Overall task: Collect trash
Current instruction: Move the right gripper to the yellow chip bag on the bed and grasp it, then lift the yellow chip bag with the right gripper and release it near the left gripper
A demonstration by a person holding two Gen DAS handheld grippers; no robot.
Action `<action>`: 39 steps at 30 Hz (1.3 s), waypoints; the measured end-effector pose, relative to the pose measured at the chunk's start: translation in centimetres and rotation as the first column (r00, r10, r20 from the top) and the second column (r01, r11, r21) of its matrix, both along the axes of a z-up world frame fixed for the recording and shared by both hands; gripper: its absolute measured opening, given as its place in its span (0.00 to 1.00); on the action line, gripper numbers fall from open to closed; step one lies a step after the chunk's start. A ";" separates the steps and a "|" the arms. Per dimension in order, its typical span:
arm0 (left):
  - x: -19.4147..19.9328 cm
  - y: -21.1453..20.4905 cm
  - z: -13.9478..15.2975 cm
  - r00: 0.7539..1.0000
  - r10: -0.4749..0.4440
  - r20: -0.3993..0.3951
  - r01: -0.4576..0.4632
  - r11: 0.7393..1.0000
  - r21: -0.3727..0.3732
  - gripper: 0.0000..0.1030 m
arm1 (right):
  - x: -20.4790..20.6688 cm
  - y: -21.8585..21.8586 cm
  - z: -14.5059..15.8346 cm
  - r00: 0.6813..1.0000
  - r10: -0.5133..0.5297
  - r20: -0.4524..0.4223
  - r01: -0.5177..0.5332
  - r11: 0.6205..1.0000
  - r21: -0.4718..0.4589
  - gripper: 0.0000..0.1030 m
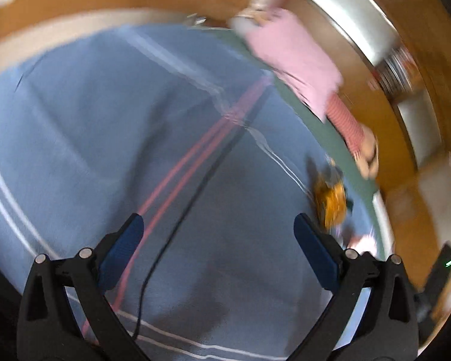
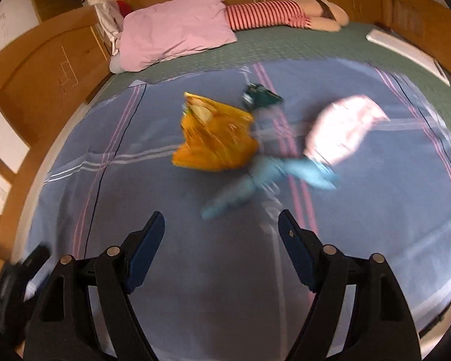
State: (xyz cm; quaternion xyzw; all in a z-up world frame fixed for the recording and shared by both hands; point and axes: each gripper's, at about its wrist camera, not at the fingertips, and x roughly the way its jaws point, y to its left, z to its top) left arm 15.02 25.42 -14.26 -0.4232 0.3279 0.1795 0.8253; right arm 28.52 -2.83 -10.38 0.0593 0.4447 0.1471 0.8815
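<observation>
Trash lies on a blue bedsheet (image 2: 153, 180): a crumpled orange snack bag (image 2: 216, 138), a small dark green wrapper (image 2: 260, 94), a light blue wrapper (image 2: 255, 180) and a pink-white wrapper (image 2: 342, 126). My right gripper (image 2: 221, 225) is open above the sheet, just short of the blue wrapper, with nothing between its fingers. In the blurred left wrist view my left gripper (image 1: 218, 228) is also open and empty over the sheet (image 1: 105, 138). The orange snack bag (image 1: 330, 201) lies beyond its right finger, with the pink-white wrapper (image 1: 365, 242) beside it.
A pink pillow (image 2: 177, 30) and a doll in a red-striped top (image 2: 264, 12) lie at the head of the bed on a green cover (image 2: 285, 45). A white flat object (image 2: 406, 48) lies at the right. Wooden cabinets (image 2: 45, 69) surround the bed. A black cable (image 1: 195, 192) crosses the sheet.
</observation>
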 end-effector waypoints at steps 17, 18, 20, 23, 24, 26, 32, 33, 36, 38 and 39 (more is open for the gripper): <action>-0.6 -0.2 0.2 1.000 0.018 0.003 -0.018 0.999 0.043 0.96 | 11.0 11.3 -5.2 0.993 0.041 0.108 0.026 0.833 -0.553 0.56; -0.7 -0.1 0.2 1.000 0.018 0.000 -0.018 0.999 0.043 0.96 | 10.6 11.3 -5.1 0.991 0.065 0.120 0.015 0.823 -0.568 0.46; -0.9 -0.1 0.2 1.000 0.020 -0.002 -0.020 0.999 0.040 0.96 | 9.8 11.1 -4.8 0.986 0.105 0.131 -0.010 0.819 -0.574 0.32; -1.0 0.1 0.2 0.999 0.035 0.006 -0.035 0.999 0.034 0.96 | 8.7 10.2 -3.8 0.984 0.133 0.121 -0.053 0.858 -0.511 0.26; -0.6 0.3 0.0 0.999 0.040 0.009 -0.040 0.999 0.028 0.96 | 8.1 9.7 -3.2 0.985 0.134 0.108 -0.069 0.881 -0.467 0.25; -0.7 0.5 0.0 0.998 0.055 0.016 -0.055 0.998 0.013 0.96 | 7.1 8.9 -2.4 0.988 0.145 0.058 -0.117 0.931 -0.347 0.25; -1.7 0.8 0.1 0.993 0.110 0.035 -0.111 0.994 0.014 0.96 | 3.5 7.6 -1.7 0.918 0.349 -0.189 -0.313 0.929 0.196 0.25; -1.9 0.9 0.2 0.991 0.125 0.042 -0.126 0.992 0.019 0.96 | 2.9 7.6 -2.0 0.884 0.408 -0.227 -0.337 0.894 0.294 0.25; -2.6 1.3 0.4 0.984 0.162 0.067 -0.164 0.986 0.015 0.96 | 1.6 7.7 -2.9 0.813 0.503 -0.293 -0.351 0.826 0.442 0.27; -2.8 1.6 0.3 0.982 0.175 0.074 -0.176 0.984 0.000 0.96 | 1.4 7.7 -3.7 0.788 0.517 -0.332 -0.350 0.822 0.449 0.32; -2.8 1.7 0.3 0.982 0.175 0.072 -0.175 0.985 -0.007 0.96 | 1.5 7.5 -4.1 0.792 0.502 -0.347 -0.346 0.838 0.423 0.38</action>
